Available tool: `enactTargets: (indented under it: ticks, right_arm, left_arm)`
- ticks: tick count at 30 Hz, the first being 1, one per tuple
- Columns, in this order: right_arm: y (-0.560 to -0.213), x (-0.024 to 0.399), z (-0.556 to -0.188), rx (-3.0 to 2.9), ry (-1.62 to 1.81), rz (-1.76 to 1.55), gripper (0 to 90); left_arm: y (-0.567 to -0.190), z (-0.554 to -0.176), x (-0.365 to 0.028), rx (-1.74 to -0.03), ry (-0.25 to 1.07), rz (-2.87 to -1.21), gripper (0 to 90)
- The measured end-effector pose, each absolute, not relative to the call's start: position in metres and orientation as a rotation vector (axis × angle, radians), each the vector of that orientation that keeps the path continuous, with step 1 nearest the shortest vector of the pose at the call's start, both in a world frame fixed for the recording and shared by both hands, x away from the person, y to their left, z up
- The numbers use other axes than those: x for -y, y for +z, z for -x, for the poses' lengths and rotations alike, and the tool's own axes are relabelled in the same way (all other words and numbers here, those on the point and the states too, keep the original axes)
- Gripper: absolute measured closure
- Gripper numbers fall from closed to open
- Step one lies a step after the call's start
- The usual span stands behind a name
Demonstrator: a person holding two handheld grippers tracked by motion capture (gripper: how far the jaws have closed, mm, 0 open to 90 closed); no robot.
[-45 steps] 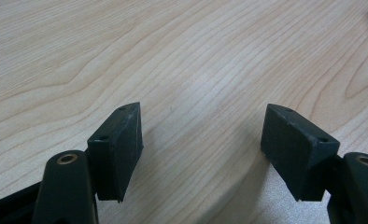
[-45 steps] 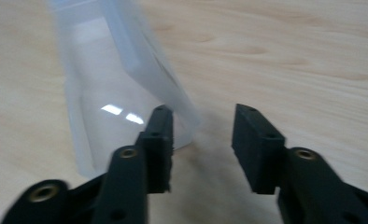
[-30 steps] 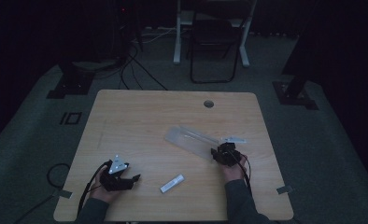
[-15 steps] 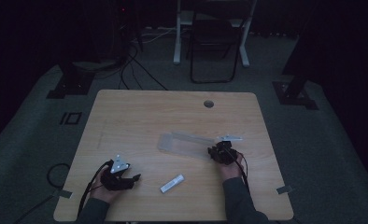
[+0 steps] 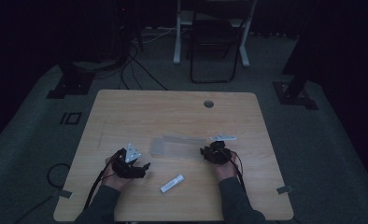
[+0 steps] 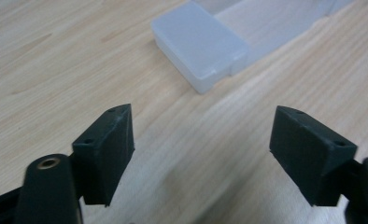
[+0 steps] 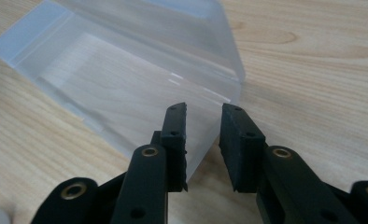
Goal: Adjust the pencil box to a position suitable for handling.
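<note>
The left gripper (image 5: 142, 169) sat at the near left of the wooden table (image 5: 126, 112), held in the person's left hand (image 5: 112, 175). Its jaws stood wide apart and had just been opening further, with nothing between them. In the left gripper view the left gripper (image 6: 198, 154) showed only bare wood in the gap, and the frosted end of the clear plastic box (image 6: 198, 44) lay beyond the jaw tips, apart from them.

The clear plastic box (image 5: 178, 147) lay flat near the middle of the table, long side running left to right, between the two grippers. Its left end was the cloudier part; its right end reached the right gripper (image 5: 204, 153).

The right gripper, held in the right hand (image 5: 225, 169) at the near right, pointed left at that end of the box. In the right gripper view the right gripper (image 7: 203, 135) had its jaws close together with only a narrow gap left. The near corner edge of the clear plastic box (image 7: 126, 70) ran down into that gap, and the left jaw lay over the box's clear wall. Whether the pads actually pressed on the wall I could not tell; a slit of light showed beside the right jaw.

A small white tube (image 5: 172, 183) lay on the table near the front edge, between the two hands and apart from both grippers and from the box. A round hole (image 5: 208, 103) was in the far part of the table.
</note>
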State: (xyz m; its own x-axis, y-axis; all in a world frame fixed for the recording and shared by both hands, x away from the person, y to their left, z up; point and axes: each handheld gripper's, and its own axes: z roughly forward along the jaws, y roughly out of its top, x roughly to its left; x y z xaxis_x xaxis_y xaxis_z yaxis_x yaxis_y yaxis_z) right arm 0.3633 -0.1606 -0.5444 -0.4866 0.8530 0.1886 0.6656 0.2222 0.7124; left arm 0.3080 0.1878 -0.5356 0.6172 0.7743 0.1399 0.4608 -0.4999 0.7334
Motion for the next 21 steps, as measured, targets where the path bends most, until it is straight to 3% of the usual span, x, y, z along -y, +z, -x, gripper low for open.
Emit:
enactTargets:
  ticks: [13, 21]
  right_arm:
    - [-0.549, 0.147, -0.372, -2.302, 1.097, -1.400, 80.1]
    - [-0.549, 0.130, -0.372, -2.329, 1.101, -1.349, 83.6]
  left_arm:
    - [-0.543, -0.321, -0.186, -1.003, 0.573, -2.175, 17.0]
    - [-0.545, -0.312, -0.177, -0.894, 0.551, -2.227, 14.8]
